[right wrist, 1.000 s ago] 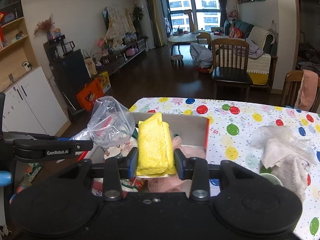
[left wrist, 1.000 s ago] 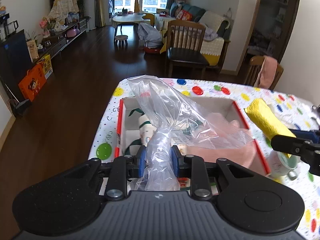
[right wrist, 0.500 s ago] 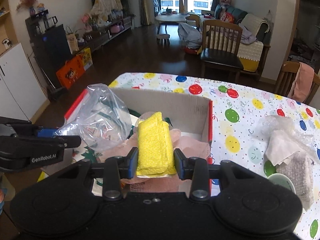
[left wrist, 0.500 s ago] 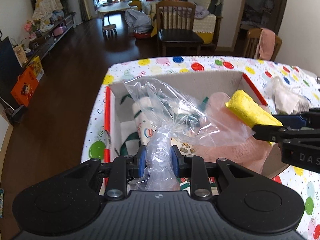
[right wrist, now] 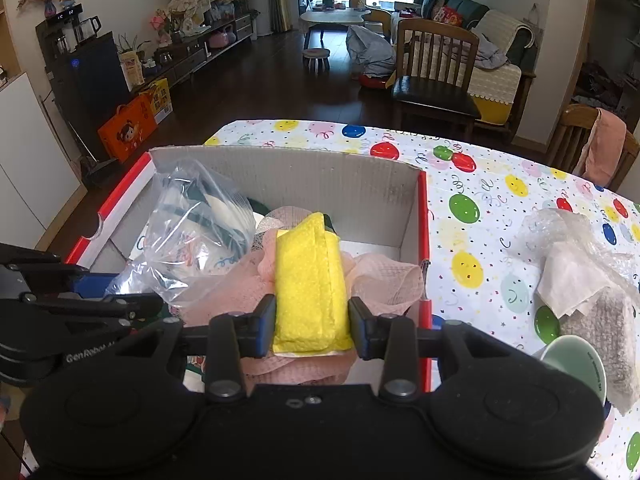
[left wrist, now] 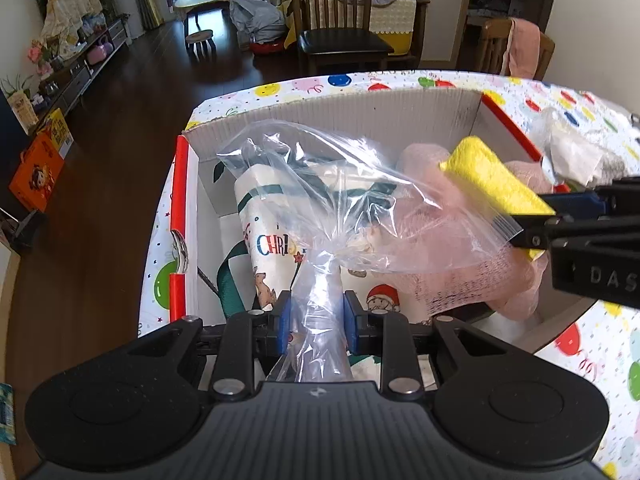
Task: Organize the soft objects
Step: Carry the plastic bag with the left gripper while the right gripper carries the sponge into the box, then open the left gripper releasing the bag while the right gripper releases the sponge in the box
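Partly hidden box point(left wrist: 340, 114) contents, left fingers point(left wrist: 283, 322) pinching bag point(left wrist: 344, 200), right fingers point(right wrist: 264, 326) gripping sponge point(right wrist: 310, 280).

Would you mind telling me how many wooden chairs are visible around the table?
2. One dark-seated wooden chair stands beyond the table's far edge. A second chair, with a pink cloth draped over it, stands at the far right corner. Others may be hidden out of frame.

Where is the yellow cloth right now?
The folded yellow cloth is pinched in the right gripper, held over the pink cloth inside the cardboard box, just right of the clear plastic bag.
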`<state>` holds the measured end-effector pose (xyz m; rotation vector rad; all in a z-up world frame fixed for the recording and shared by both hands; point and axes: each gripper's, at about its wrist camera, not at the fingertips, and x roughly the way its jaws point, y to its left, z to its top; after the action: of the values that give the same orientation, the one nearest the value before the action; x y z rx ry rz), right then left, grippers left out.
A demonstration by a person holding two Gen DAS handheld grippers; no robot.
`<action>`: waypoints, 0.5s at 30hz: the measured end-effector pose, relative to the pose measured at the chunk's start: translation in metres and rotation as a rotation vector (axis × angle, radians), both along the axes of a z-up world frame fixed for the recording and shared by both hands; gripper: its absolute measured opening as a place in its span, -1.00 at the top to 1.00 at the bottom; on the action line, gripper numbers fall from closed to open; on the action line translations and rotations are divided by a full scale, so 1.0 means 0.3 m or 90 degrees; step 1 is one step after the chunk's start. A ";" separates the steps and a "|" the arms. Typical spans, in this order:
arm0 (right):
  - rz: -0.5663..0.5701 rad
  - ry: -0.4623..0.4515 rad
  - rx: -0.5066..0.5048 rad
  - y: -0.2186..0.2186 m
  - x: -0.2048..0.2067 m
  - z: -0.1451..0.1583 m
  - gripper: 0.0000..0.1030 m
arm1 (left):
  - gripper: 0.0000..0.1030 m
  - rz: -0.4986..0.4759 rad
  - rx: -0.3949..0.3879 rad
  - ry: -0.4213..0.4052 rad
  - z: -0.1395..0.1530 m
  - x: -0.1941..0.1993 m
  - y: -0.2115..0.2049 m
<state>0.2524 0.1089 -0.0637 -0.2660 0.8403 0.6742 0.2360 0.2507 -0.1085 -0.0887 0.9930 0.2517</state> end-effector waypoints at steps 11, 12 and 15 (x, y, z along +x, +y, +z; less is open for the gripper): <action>0.002 0.001 0.003 -0.002 -0.005 0.008 0.13 | -0.13 -0.015 -0.007 0.004 -0.020 -0.014 -0.011; 0.003 0.000 0.003 -0.002 -0.007 0.010 0.11 | -0.30 -0.017 -0.016 0.000 -0.018 -0.019 -0.011; 0.005 -0.004 0.005 -0.004 -0.013 0.016 0.04 | -0.49 -0.022 -0.017 -0.023 -0.005 -0.036 -0.020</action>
<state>0.2486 0.1076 -0.0589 -0.2646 0.8309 0.6839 0.2251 0.2449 -0.1100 -0.0998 0.9617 0.2040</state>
